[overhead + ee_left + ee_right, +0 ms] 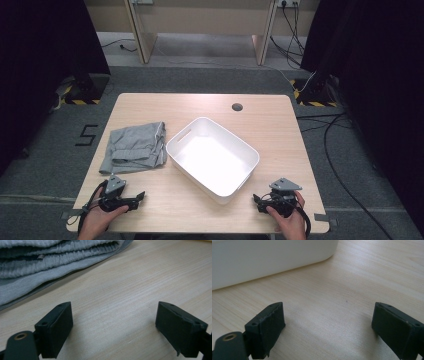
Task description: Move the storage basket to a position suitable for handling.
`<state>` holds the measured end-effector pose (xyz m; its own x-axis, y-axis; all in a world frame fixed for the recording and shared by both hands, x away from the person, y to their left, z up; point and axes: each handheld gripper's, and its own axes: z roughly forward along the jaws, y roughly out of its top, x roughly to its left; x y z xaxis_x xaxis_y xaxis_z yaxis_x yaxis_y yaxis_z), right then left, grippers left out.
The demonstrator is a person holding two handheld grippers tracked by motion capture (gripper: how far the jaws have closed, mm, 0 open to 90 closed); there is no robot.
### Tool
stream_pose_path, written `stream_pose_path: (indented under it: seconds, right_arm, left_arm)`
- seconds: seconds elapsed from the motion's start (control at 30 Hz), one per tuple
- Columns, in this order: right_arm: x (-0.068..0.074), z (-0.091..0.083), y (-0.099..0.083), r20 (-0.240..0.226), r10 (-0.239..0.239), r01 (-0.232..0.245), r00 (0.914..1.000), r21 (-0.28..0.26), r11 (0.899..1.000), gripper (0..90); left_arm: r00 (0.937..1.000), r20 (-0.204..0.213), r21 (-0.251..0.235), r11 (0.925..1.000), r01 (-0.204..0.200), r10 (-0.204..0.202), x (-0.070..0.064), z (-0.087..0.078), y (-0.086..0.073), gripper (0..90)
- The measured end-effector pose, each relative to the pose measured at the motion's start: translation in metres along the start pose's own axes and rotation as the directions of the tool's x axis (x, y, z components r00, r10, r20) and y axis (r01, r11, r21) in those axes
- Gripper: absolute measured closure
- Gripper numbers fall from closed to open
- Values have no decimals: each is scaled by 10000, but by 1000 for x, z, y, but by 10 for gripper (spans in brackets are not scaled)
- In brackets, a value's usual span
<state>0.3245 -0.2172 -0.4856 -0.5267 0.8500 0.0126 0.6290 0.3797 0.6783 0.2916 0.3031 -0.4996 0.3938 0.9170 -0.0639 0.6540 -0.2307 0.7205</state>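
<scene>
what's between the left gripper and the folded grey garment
Nothing visible. Bare wooden table lies between the open left gripper and the folded grey garment. The white bin sits to the garment's right, off that path.

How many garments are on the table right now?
1: a folded grey garment lies on the table's left side, beside the white bin, ahead of the left tool. The bin looks empty inside; nothing seems hidden.

Grey folded cloth [134, 147], white bin [214, 159], pale wood table [270, 127].
</scene>
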Motion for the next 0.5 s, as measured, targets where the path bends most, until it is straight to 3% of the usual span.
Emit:
stream_pose_path:
  seconds: [0.23, 0.37, 0.47, 0.5]
  right_arm:
    - [3, -2, -1, -24, -120, 120, 9999, -117, 9999, 178]
    - [6, -3, 0, -162, 49, -52, 9999, -188, 9998, 216]
    - [9, -7, 4, -225, 303, -313, 9993, -490, 9983, 222]
    - [10, -12, 8, -213, 277, -292, 9994, -744, 9968, 224]
  left_arm:
    - [10000, -2, 1, 10000, -4, 4, 0, 0, 0, 138]
    - [10000, 50, 0, 10000, 16, -16, 0, -1, 0, 141]
    - [9992, 222, -27, 9994, 339, -338, 0, -3, 0, 158]
    - [9967, 575, -284, 9979, 589, -572, -3, -6, 5, 165]
